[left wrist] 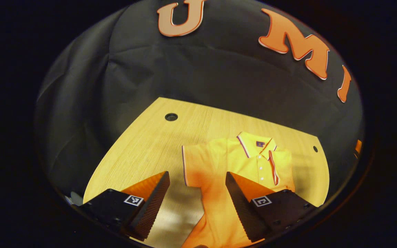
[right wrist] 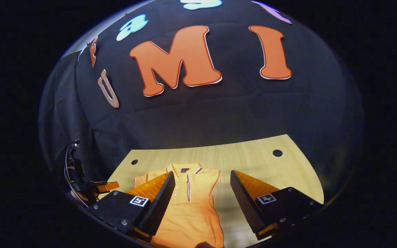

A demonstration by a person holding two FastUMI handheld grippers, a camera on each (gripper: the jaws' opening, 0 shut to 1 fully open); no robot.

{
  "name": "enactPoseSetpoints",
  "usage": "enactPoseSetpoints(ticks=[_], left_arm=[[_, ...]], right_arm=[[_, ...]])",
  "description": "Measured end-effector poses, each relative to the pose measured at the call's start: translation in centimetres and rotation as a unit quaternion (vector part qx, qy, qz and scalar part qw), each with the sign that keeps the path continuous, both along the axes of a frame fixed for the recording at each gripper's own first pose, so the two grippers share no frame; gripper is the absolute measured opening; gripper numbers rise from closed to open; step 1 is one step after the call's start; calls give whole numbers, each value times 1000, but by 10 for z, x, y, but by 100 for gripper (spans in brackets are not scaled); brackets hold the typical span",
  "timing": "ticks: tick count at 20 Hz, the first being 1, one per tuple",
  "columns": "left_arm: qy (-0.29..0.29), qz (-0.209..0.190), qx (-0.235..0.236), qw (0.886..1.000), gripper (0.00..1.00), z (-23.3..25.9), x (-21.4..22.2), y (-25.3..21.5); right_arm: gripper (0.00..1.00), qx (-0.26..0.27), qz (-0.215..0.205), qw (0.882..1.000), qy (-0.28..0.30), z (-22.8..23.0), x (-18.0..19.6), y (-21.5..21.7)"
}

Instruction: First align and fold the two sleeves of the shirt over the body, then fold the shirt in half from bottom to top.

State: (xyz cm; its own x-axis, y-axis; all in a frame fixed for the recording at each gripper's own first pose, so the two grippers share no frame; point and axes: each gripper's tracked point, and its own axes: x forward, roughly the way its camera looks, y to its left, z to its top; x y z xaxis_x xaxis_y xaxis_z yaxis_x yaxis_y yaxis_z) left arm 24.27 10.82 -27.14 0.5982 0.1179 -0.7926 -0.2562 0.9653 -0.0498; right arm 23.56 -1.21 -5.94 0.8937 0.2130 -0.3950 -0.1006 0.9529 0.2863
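- The shirt (left wrist: 240, 165), a short-sleeved polo with striped trim on collar and cuffs, is seen lying flat on the bench (left wrist: 143, 144), collar toward the booth wall and hem toward the cameras.
- In the left gripper view one sleeve (left wrist: 198, 165) is spread outward on the shirt's left in that view, while the opposite side appears folded over the body near the button placket (left wrist: 261, 168).
- In the right gripper view the shirt (right wrist: 191, 206) is shown lengthwise, its collar (right wrist: 184, 169) at the far end and its body running down between the fingers.
- The left gripper (left wrist: 197, 203) is held above the lower part of the shirt; its jaws are spread apart, nothing is gripped, and the fabric lies beneath the gap and under the right-hand finger.
- The right gripper (right wrist: 202, 203) is likewise held with its jaws released and wide; the shirt body passes under the gap and behind the left-hand finger, while bare bench lies ahead of the other.
- The bench is of pale wood grain, with round cable holes (left wrist: 171, 116) near its far edge.
- Black cloth (right wrist: 219, 113) is hung behind and beside the bench as the booth wall.
- At the left edge of the right gripper view, the other gripper with cables (right wrist: 81, 182) is partly seen.
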Motion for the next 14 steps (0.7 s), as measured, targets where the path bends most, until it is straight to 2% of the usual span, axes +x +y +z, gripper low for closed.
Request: enactPoseSetpoints(ticks=[5, 8, 14], left_arm=[[89, 3, -47, 995, 98, -53, 27, 13], [163, -4, -59, 985, 98, -84, 32, 20], [231, -49, -34, 971, 97, -124, 47, 26]], right_arm=[[99, -25, -43, 999, -5, 5, -26, -9], [98, -22, -67, 997, 3, -7, -49, -10], [98, -1, -127, 991, 28, -28, -88, -6]])
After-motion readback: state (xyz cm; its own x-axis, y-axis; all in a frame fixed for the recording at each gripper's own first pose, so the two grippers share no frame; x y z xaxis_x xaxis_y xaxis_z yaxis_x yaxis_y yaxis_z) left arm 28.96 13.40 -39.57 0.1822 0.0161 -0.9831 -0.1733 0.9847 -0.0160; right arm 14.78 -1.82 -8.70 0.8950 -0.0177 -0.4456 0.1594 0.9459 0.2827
